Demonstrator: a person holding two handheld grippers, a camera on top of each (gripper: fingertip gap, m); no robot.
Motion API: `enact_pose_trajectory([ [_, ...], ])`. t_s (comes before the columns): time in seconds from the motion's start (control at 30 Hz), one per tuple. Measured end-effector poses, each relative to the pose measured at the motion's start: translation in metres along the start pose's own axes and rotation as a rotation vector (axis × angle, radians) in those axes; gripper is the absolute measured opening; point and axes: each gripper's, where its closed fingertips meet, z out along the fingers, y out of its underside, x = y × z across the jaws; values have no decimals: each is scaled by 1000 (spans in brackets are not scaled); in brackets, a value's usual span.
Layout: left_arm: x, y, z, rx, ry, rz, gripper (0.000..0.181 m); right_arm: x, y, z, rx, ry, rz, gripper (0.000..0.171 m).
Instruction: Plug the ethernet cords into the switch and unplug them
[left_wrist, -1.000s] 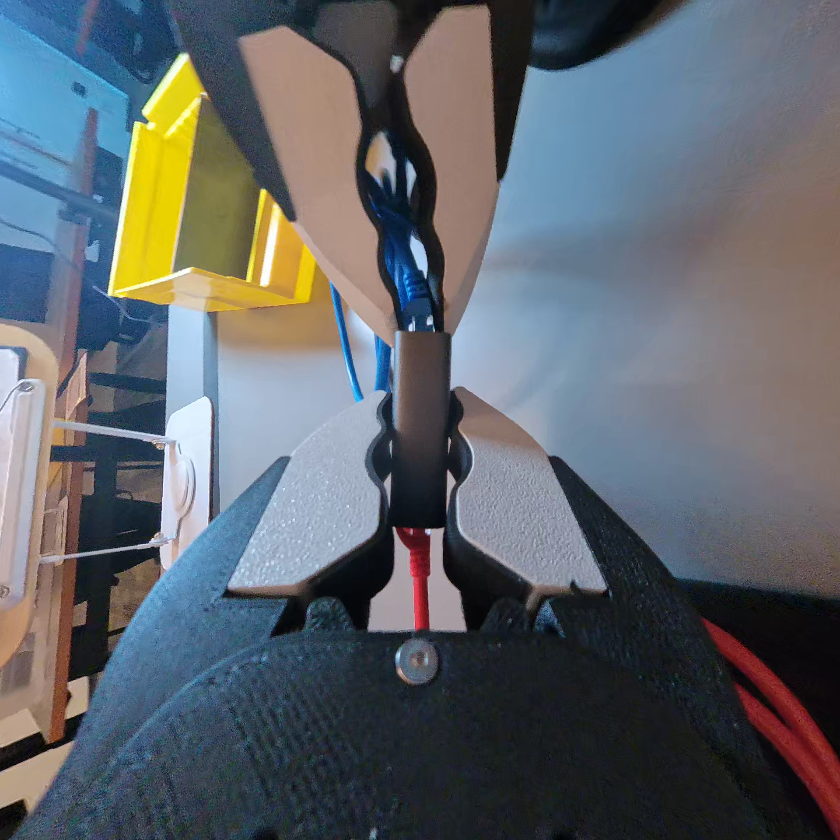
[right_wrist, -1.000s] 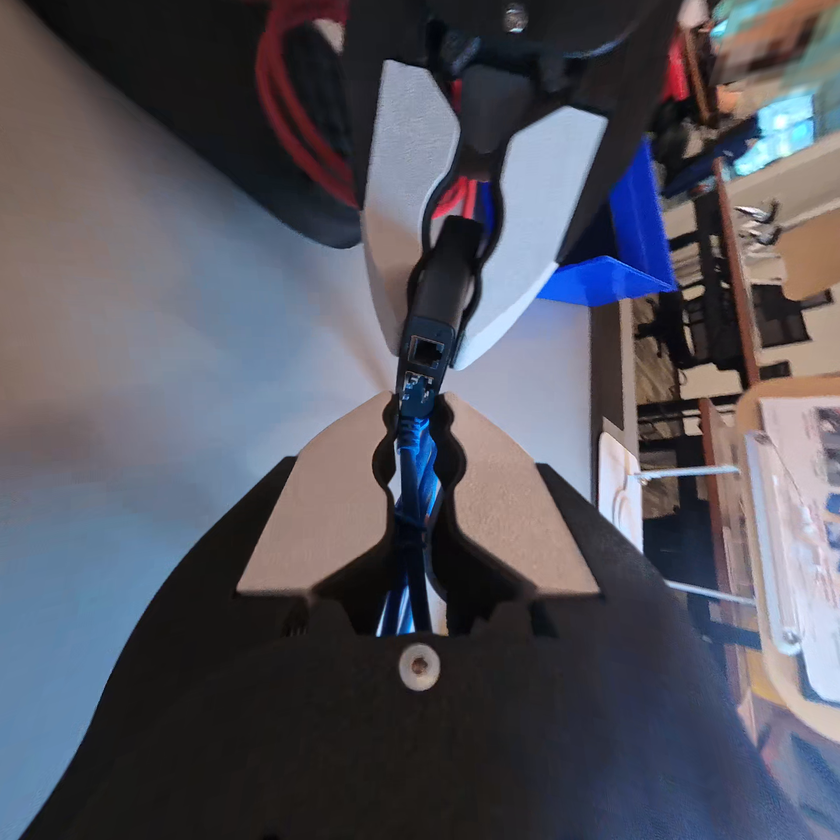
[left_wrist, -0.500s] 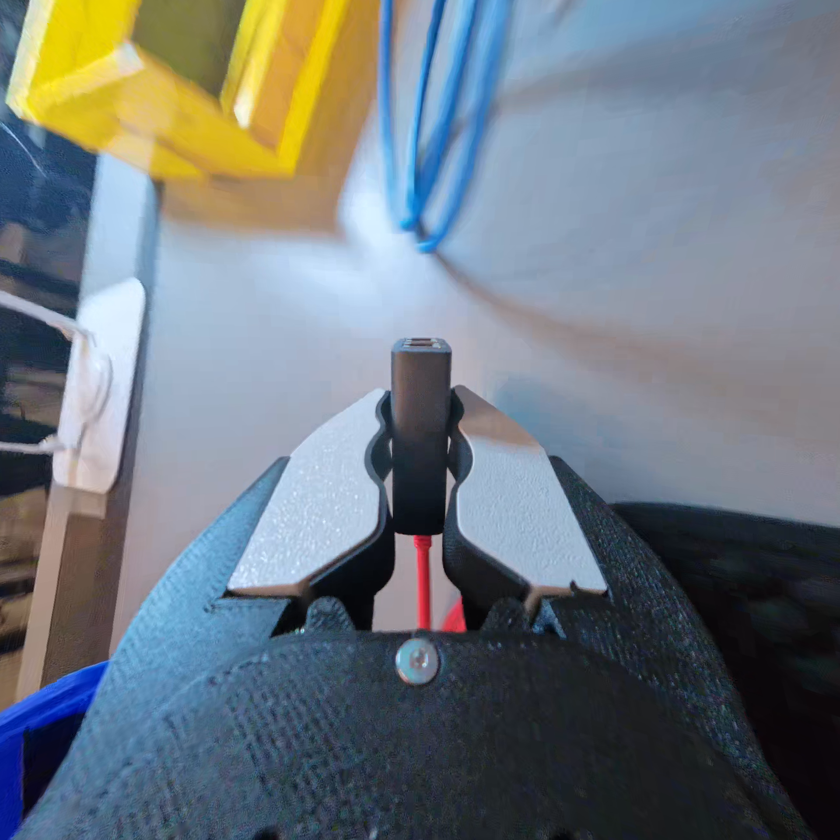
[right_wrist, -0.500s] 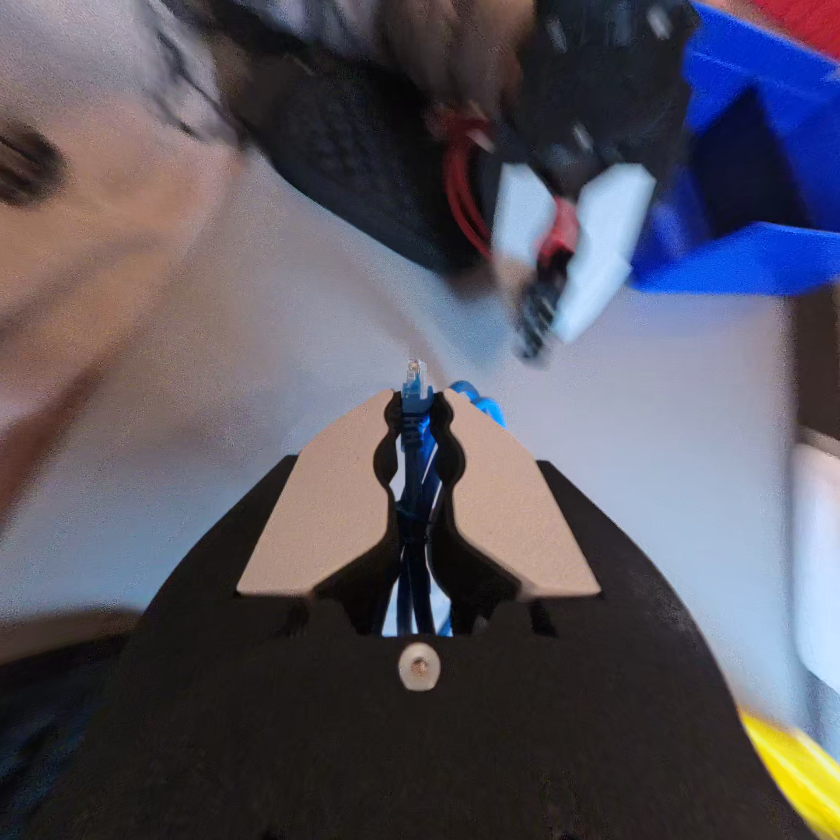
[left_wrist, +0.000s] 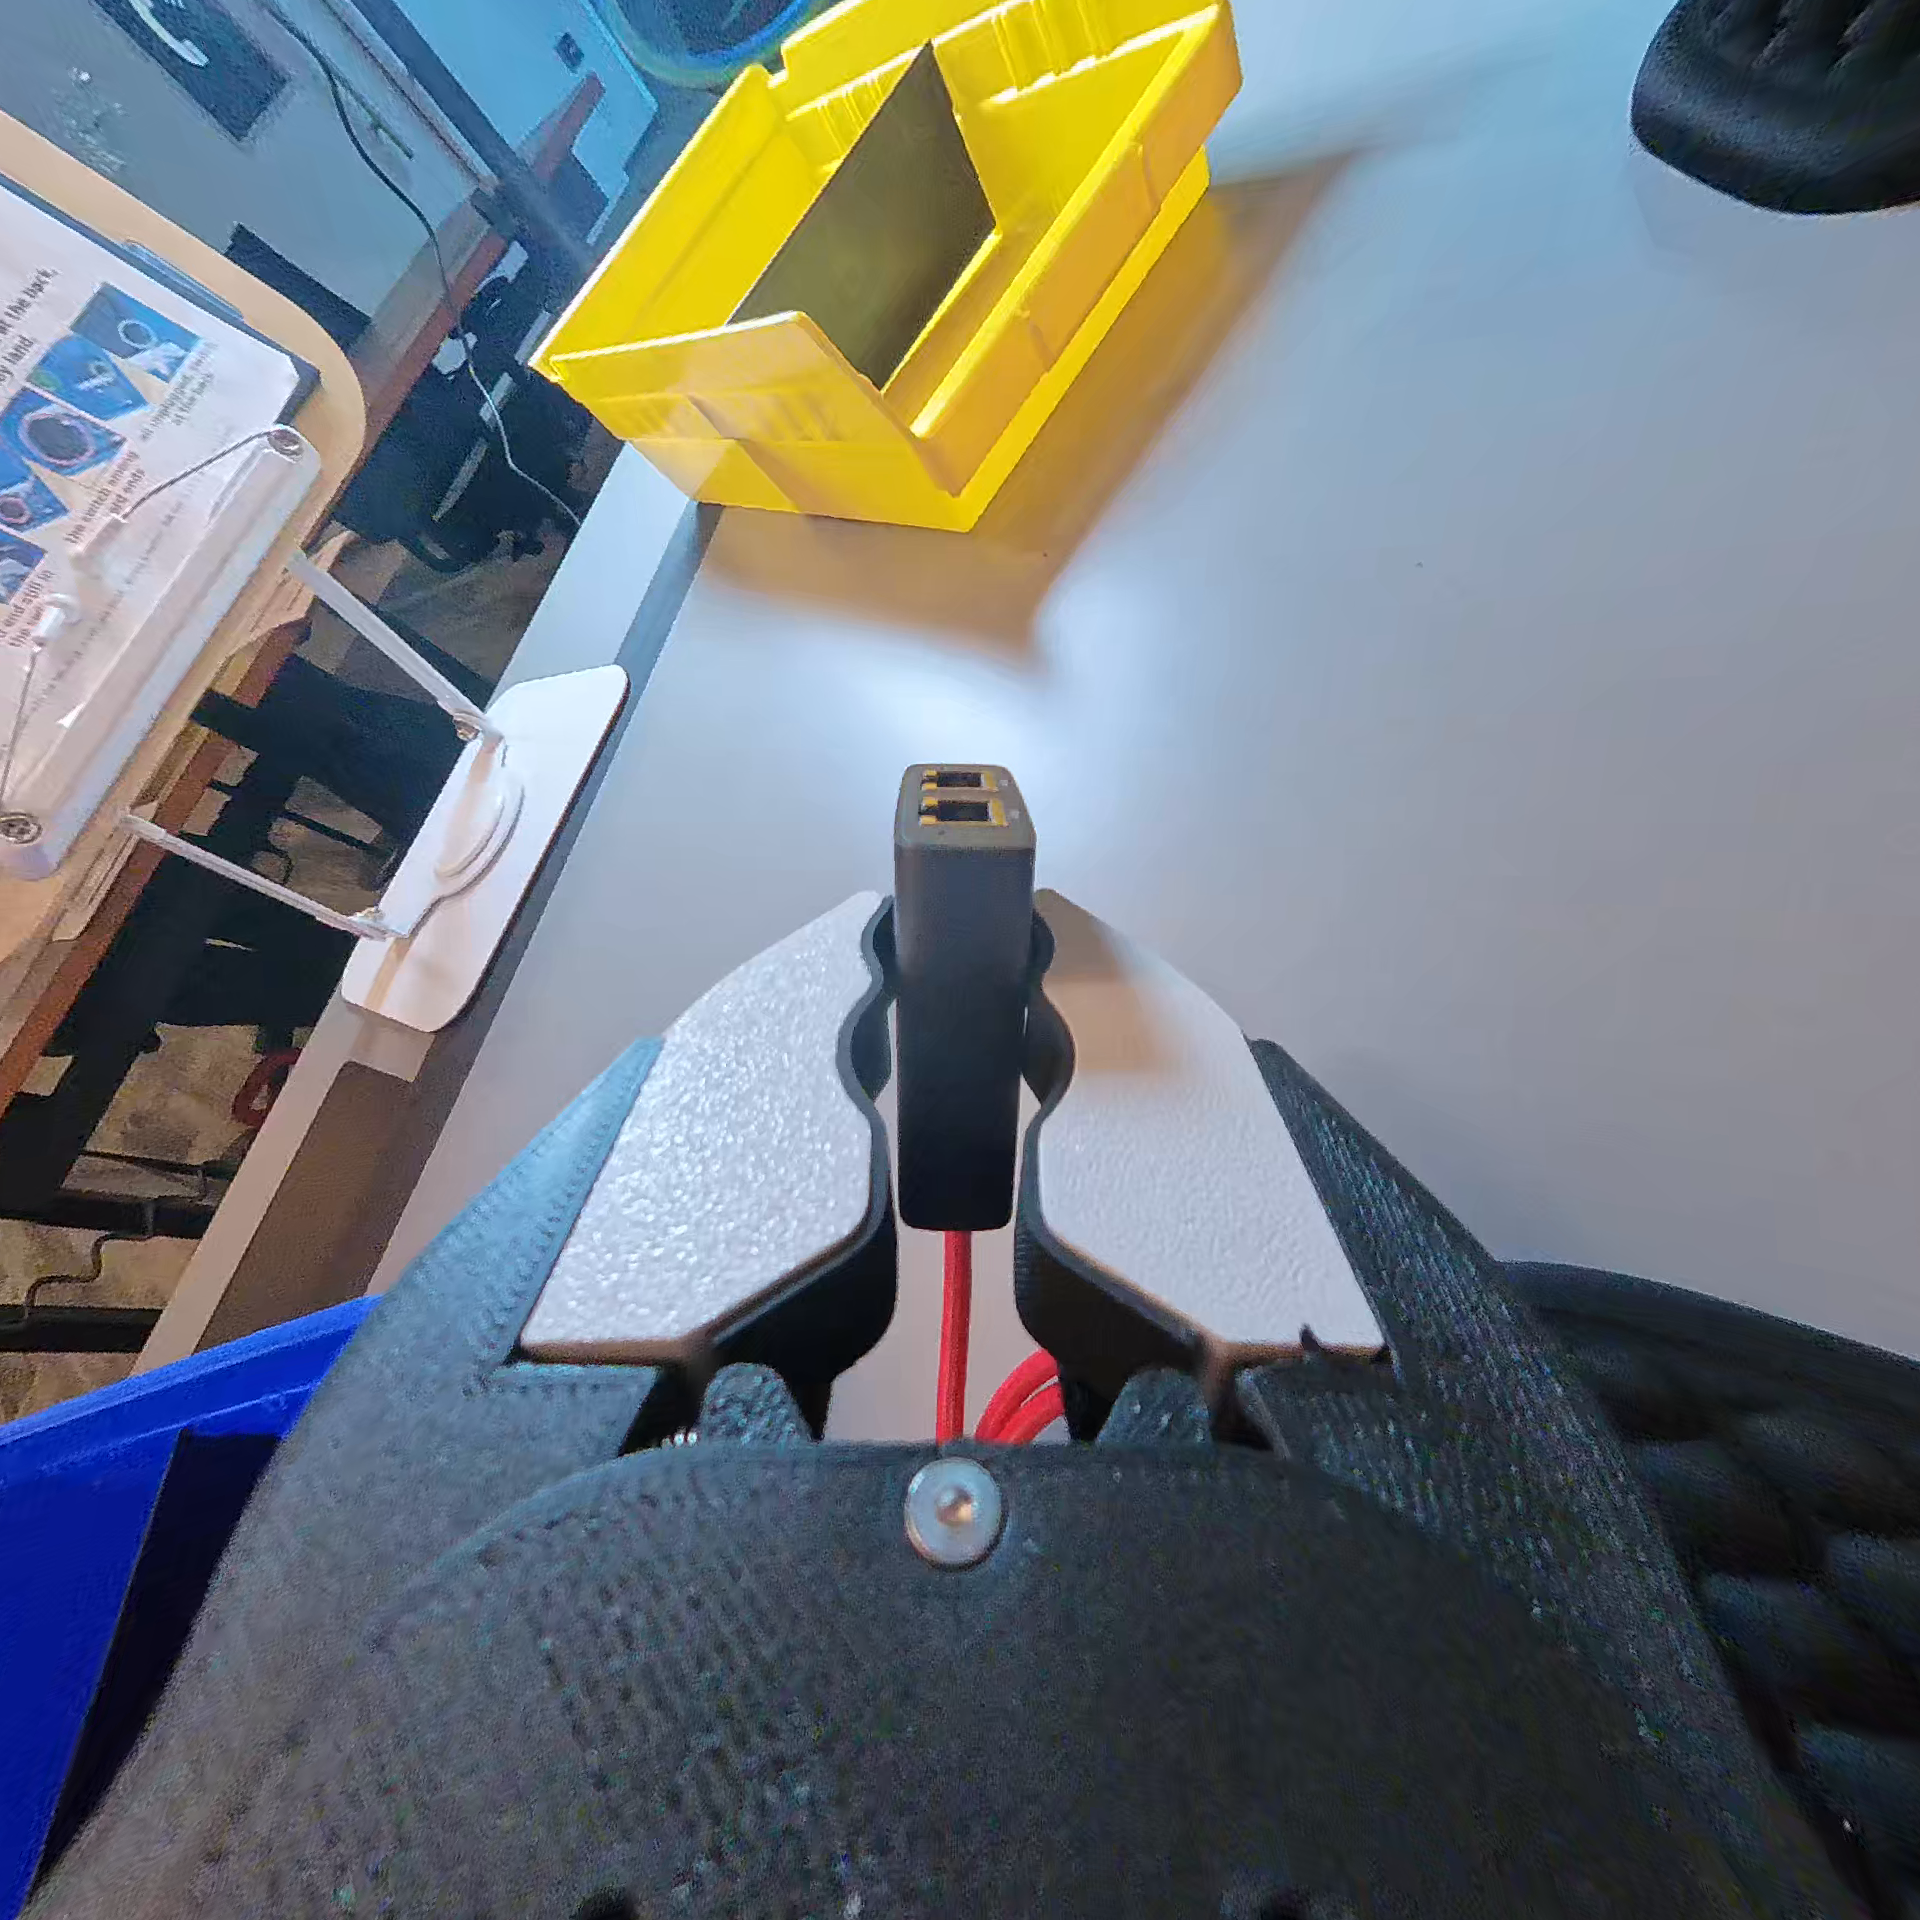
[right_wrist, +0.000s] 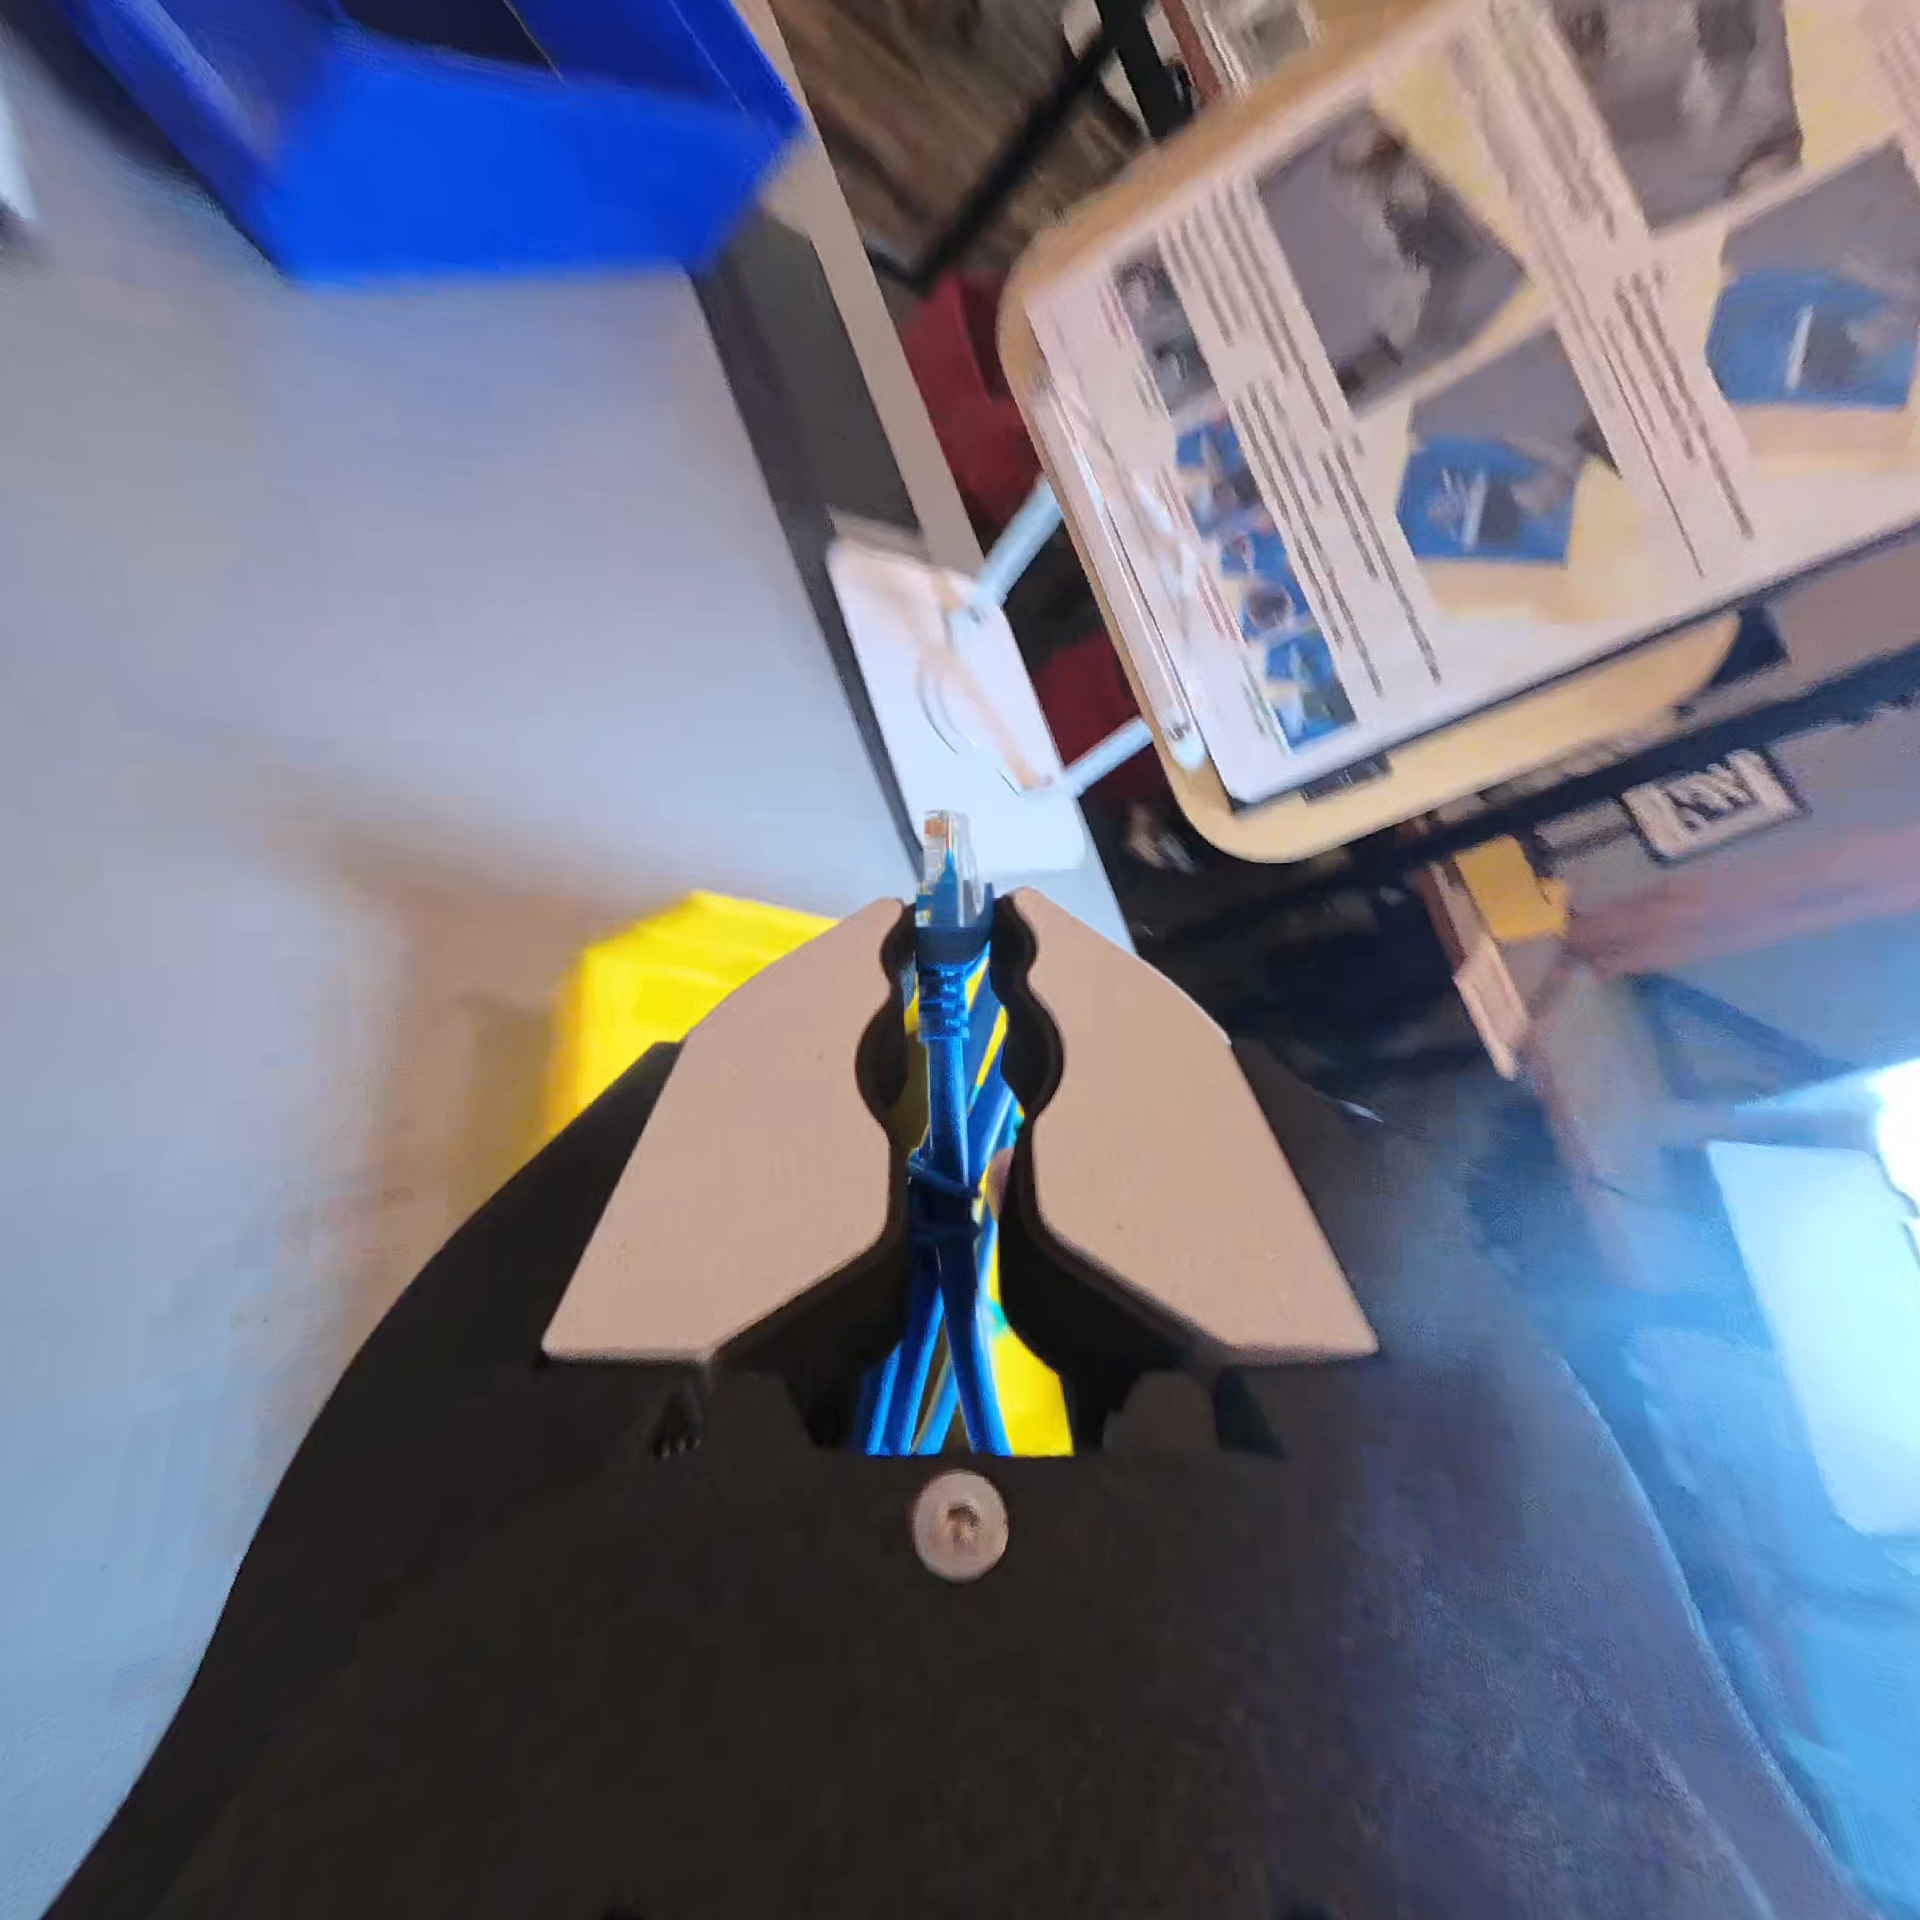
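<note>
the left gripper (left_wrist: 961, 935) has its jaws clamped on the black switch (left_wrist: 958, 997), two bare ports facing 12 o'clock, a red cord (left_wrist: 953, 1340) trailing toward 6. the yellow bin (left_wrist: 904, 260) sits farther off at 12. the right gripper (right_wrist: 951, 925) pinches the blue ethernet cord (right_wrist: 948, 1039), whose clear plug (right_wrist: 948, 844) juts past the tips at 12 o'clock; a blue bin (right_wrist: 436, 135) lies beyond at 10.

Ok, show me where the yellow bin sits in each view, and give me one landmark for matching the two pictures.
Left wrist view: the yellow bin is at the top centre, on the table's far edge, open side towards the camera.
Right wrist view: the yellow bin is at centre left, mostly hidden behind the right hand-held gripper.
Shared landmark: the white stand base on the table edge.
</note>
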Motion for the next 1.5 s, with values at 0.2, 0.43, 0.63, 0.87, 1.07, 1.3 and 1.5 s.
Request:
enact_pose_trajectory([
  [0.2,3,7,3,-3,-17,8,22,-51,111,73,-344,68,-185,14],
  [0.43,6,12,6,-6,5,-12,22,-64,110,71,-293,91,-95,14],
  [0.63,8,12,8,-1,11,-23,22,-89,98,60,-243,87,-154,14],
  [0.87,10,19,15,-15,32,-47,22,-96,101,57,-197,98,-107,15],
  [1.07,10,20,17,-20,35,-55,22,-100,90,55,-158,13,7,17],
  [1.3,12,21,18,-21,52,-61,22,22,65,21,-39,-48,546,30],
  [1.5,14,21,17,-24,49,-51,22,69,223,79,-690,-57,645,40],
])
